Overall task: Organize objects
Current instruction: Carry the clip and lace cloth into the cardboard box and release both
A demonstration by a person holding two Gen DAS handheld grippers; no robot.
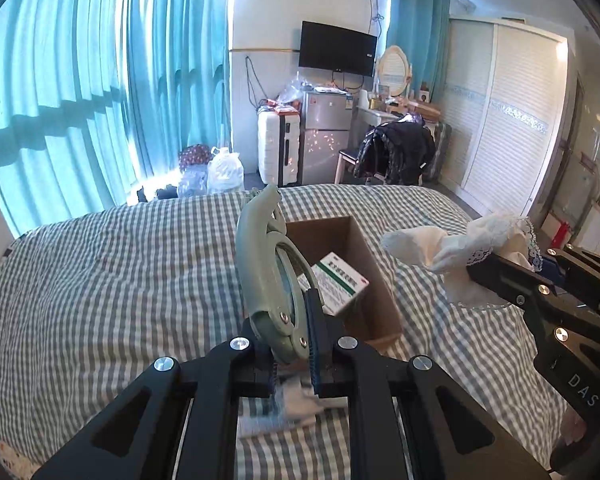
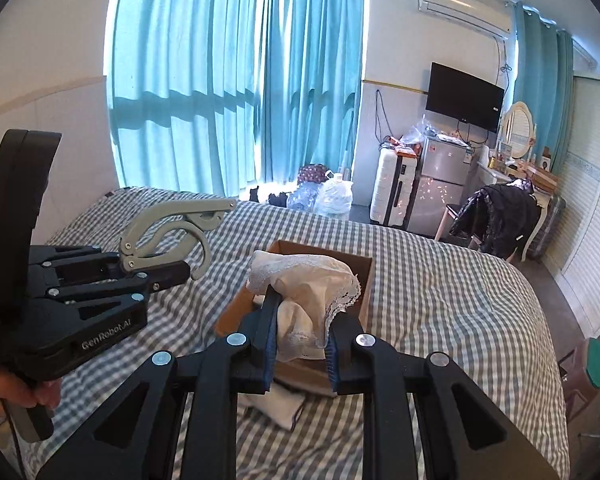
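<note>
Left gripper (image 1: 292, 344) clamping a grey-green plastic folding hanger (image 1: 266, 276), right gripper (image 2: 302, 344) pinching a white lace-trimmed cloth (image 2: 312, 284), both hovering over an open brown cardboard box (image 1: 364, 256) sitting on the checked bed (image 1: 120, 280).

The cardboard box (image 2: 360, 276) is mostly hidden behind the lace cloth (image 2: 308, 280).

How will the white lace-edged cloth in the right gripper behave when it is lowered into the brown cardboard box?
The white lace-edged cloth probably stays floppy: it bunches and droops between the right gripper fingers. It looks light, so it may cling to the pads on release. It should settle softly into the brown cardboard box, over the medicine carton.
</note>
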